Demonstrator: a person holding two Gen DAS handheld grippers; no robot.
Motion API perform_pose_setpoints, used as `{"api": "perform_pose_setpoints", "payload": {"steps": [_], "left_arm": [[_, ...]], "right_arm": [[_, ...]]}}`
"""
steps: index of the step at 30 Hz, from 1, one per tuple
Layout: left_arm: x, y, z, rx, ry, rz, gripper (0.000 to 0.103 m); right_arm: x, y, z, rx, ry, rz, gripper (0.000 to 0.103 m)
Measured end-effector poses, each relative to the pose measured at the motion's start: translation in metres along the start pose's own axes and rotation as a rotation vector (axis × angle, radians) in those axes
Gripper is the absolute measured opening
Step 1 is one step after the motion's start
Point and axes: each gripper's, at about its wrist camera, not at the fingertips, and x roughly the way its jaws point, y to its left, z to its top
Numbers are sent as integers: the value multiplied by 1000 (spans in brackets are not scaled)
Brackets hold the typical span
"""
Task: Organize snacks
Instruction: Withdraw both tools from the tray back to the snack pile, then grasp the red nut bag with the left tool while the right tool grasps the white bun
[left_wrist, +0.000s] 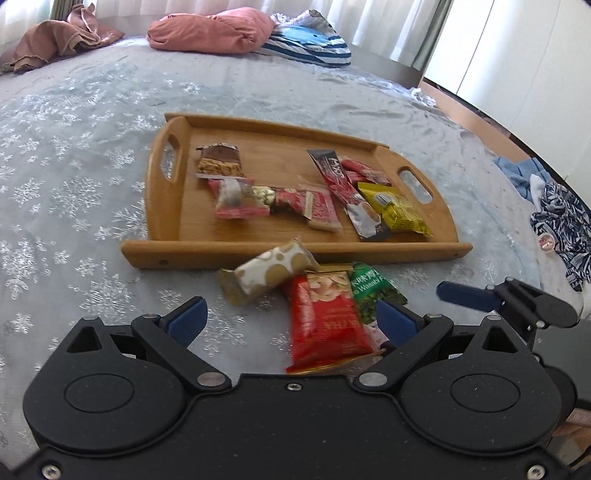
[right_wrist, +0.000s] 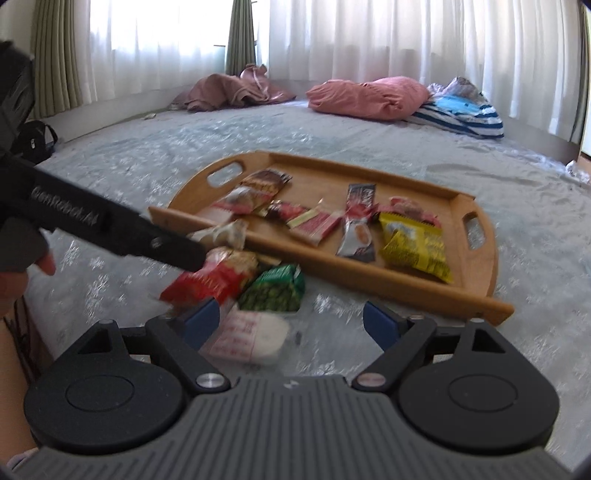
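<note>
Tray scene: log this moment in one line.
left tool open over red pack | right tool open over white pack | green pack off tray

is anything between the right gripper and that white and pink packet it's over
Nothing visible. The right gripper has its jaws open, with the white and pink packet lying on the bedspread between the blue pads, toward the left one. The green wasabi pea packet and red nut packet lie just beyond it, toward the wooden tray.
</note>
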Motion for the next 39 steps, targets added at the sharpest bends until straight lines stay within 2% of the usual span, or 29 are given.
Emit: {"api": "perform_pose_setpoints", "payload": {"steps": [3, 6, 9, 10, 11, 18, 21, 26, 28, 39], "left_arm": [[6, -4, -1, -4, 15, -15, 92], [14, -8, -2, -14, 42, -36, 80], [21, -13, -3, -19, 64, -51, 62], [24, -14, -3, -21, 71, -54, 52], [26, -15, -3, -22, 78, -54, 46], [28, -16, -3, -37, 75, -39, 43], [25, -17, -2, -28, 74, -40, 43], [18, -19, -1, -14, 64, -42, 43], [15, -19, -1, -12, 59, -40, 43], [4, -23, -2, 20, 65, -49, 43]], "right_arm": [[3, 4, -5, 1, 12, 11, 93], [4, 9, -9, -7, 21, 26, 93], [4, 14, -13, -21, 25, 37, 93], [5, 16, -14, -26, 26, 36, 93], [5, 17, -15, -30, 27, 38, 93], [8, 18, -16, -8, 27, 47, 91], [9, 16, -16, 23, 33, 57, 85], [9, 15, -15, 42, 30, 47, 65], [9, 14, -15, 51, 30, 44, 61], [-10, 12, -18, 63, -8, 17, 48]]}}
